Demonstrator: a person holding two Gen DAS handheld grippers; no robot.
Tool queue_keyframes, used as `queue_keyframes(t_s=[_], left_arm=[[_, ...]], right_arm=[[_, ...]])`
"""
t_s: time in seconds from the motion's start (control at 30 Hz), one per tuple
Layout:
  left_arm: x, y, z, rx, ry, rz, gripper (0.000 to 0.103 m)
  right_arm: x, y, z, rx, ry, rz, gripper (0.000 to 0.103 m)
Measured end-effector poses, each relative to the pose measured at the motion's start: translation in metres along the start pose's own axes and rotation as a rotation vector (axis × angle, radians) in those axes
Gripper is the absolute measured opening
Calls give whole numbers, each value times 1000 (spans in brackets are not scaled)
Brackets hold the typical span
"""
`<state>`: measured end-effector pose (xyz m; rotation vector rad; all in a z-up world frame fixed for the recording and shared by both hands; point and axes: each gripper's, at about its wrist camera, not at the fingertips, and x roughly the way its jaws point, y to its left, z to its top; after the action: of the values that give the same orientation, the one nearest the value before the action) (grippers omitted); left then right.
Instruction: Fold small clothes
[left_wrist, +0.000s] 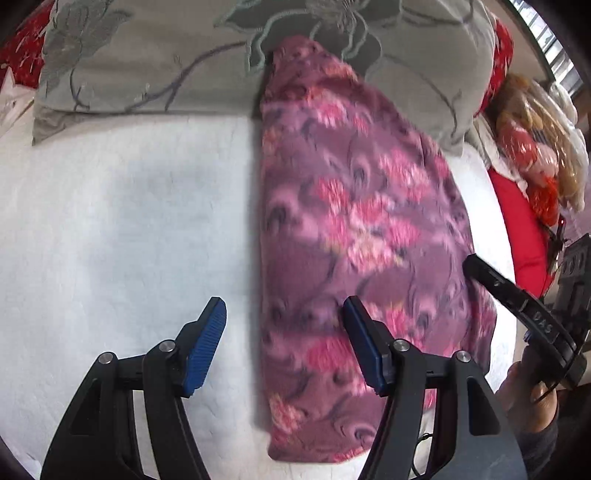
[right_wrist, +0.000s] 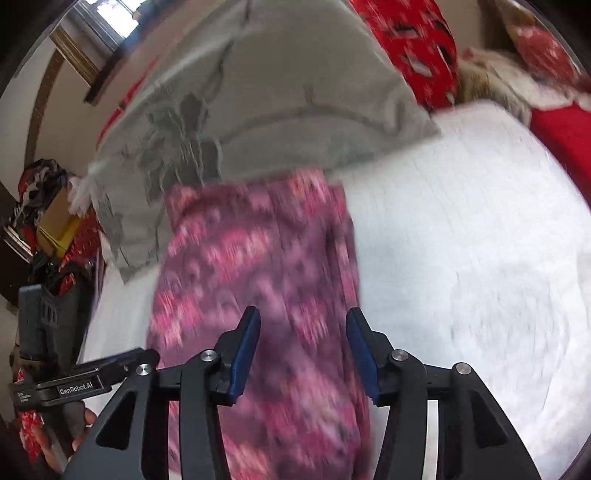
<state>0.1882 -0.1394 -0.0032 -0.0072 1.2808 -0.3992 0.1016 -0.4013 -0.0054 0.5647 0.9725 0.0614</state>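
Two grippers, left (left_wrist: 284, 341) and right (right_wrist: 303, 350), jaws apart, hover over purple floral garment (left_wrist: 354, 229) on white bed surface (left_wrist: 129, 221), far edge touching grey pillow (left_wrist: 166, 62).

I'm looking down on a bed covered by a white quilted sheet (left_wrist: 129, 221). A purple floral garment (left_wrist: 354, 229) lies flat on it in a long strip, its far end touching the grey embroidered pillow (left_wrist: 147, 62). Red bedding (left_wrist: 524, 229) borders the sheet's right edge.
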Motion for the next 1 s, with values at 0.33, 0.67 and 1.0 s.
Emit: queue_keyframes(t_s=[0.33,0.67,1.0], left_arm=[[-16,-4,-22,45,-23,69,65],[-1,-2,-53,-41,98,-94,65],[-26,26,-48,-107,78,-250,65]], right_arm=[[-12,1,-18,-14,-14,-14,13],[-30,-5,-60,-4,71,-5,4],[-43,-12,-58,14,22,-49,14]])
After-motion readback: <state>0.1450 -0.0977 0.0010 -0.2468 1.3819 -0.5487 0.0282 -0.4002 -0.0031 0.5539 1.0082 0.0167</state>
